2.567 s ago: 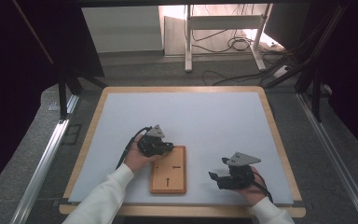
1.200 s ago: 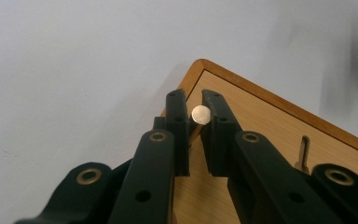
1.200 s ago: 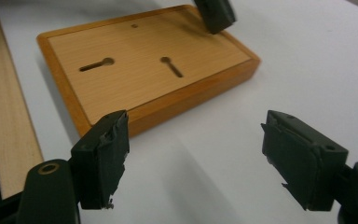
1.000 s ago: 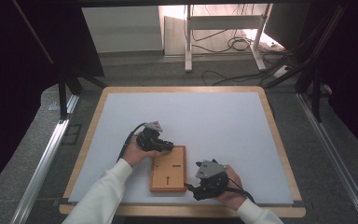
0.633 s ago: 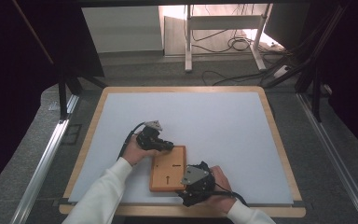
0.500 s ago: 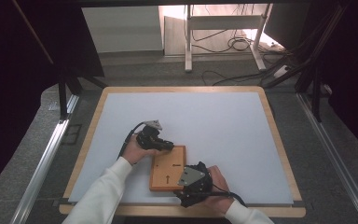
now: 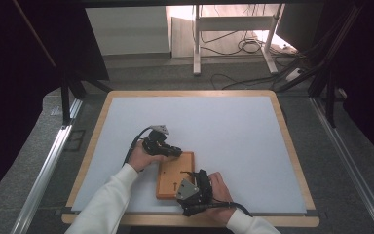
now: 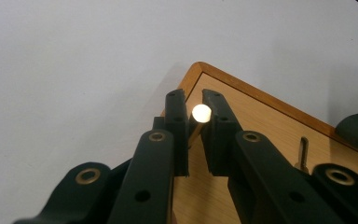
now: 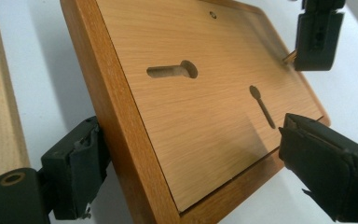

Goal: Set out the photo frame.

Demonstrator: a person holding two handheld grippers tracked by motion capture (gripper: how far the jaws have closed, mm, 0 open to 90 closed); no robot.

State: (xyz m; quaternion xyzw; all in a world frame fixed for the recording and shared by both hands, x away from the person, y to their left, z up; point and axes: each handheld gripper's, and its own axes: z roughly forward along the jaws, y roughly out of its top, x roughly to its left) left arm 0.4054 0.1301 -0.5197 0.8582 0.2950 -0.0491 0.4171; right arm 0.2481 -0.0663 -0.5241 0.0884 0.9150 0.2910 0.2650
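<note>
1. Here the wooden board (image 7: pixel 174 174) lies flat on the white mat of the bench (image 7: pixel 292 161), near its front edge, so both hands can reach it without stretching.
2. The left tongs (image 8: pixel 194 123) are narrow, pinched on a small pale wooden peg (image 8: pixel 201 113) whose round end shows between the 2 black jaws. Holding it close to that end probably leaves the rest of its length free to go into the board.
3. In the high view, the left tongs (image 7: pixel 168 150) sit at the board's far left corner. Judging by that, the peg is being kept ready above the wood, not yet seated.
4. The right tongs (image 9: pixel 191 177) stand wide, and their jaws have just been opening. They straddle the board's near end, 1 jaw outside the left rim and 1 by the right corner; whether the pads press the rim cannot be told, so this reads as a brace being set up, not a firm grip.
5. The board's 2 keyhole slots (image 9: pixel 172 70) face up, which leaves them open to the peg.
6. The right hand (image 7: pixel 219 187) rests low at the bench's front, likely to keep the board from sliding.
</note>
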